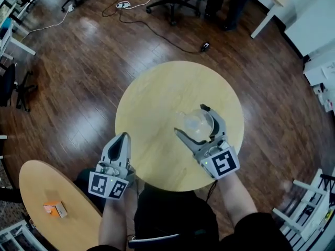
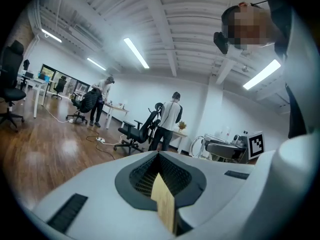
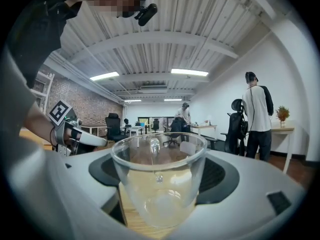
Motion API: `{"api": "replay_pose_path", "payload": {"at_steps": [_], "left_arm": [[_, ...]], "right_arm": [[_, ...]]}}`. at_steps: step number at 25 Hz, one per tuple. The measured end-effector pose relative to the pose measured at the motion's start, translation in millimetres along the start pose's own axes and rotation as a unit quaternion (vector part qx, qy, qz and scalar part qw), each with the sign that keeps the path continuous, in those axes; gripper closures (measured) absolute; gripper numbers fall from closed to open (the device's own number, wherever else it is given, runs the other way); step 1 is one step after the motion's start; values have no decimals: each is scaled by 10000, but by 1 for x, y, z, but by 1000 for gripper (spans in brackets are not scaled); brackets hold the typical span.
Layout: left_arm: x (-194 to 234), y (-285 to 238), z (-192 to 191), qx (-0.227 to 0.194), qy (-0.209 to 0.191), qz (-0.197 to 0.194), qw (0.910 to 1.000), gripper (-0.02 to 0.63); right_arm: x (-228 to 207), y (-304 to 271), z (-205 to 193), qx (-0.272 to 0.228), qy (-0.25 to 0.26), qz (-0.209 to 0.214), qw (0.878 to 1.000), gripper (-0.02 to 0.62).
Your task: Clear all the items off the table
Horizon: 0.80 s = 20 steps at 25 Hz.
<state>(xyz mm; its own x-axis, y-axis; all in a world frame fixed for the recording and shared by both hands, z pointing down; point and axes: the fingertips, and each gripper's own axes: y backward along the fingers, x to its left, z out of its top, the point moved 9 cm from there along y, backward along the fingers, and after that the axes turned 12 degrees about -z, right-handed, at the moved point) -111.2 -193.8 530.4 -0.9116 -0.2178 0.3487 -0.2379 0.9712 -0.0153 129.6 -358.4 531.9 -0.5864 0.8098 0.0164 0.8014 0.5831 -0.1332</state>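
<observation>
The glass cup (image 3: 159, 184), light, slick and fragile, is clasped mid-wall by the right gripper (image 1: 190, 120), apparently firmly. The left gripper (image 1: 124, 136) is clenched empty.

Clear, empty, tapered glass tumbler (image 3: 159, 184), upright with its mouth up, gripped at its sides between the jaws of the right gripper (image 1: 190, 120), over the near right part of the round pale wooden table (image 1: 152, 103)

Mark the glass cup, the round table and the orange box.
glass cup (image 3: 159, 194): right gripper view, on its clear side wall.
round table (image 1: 157, 98): head view, on the bare wooden top.
orange box (image 1: 52, 209): head view, on its top face.
</observation>
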Motion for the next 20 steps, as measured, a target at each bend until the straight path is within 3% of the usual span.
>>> {"api": "replay_pose_path", "payload": {"at_steps": [7,10,16,20], "left_arm": [[-10,50,50,-586,-312,468,9967,604],[-8,92,68,-948,-411,870,9908,604],[-22,209,89,-1483,-714,1878,9683,604],[-38,306,94,-1686,-881,2720,9433,604]], "right_arm": [[17,10,62,-305,3,321,9990,178],[45,-1,90,-480,103,703,9963,178],[144,-15,117,-676,255,1784,9813,178],[232,-18,124,-900,403,2704,9577,178]]}}
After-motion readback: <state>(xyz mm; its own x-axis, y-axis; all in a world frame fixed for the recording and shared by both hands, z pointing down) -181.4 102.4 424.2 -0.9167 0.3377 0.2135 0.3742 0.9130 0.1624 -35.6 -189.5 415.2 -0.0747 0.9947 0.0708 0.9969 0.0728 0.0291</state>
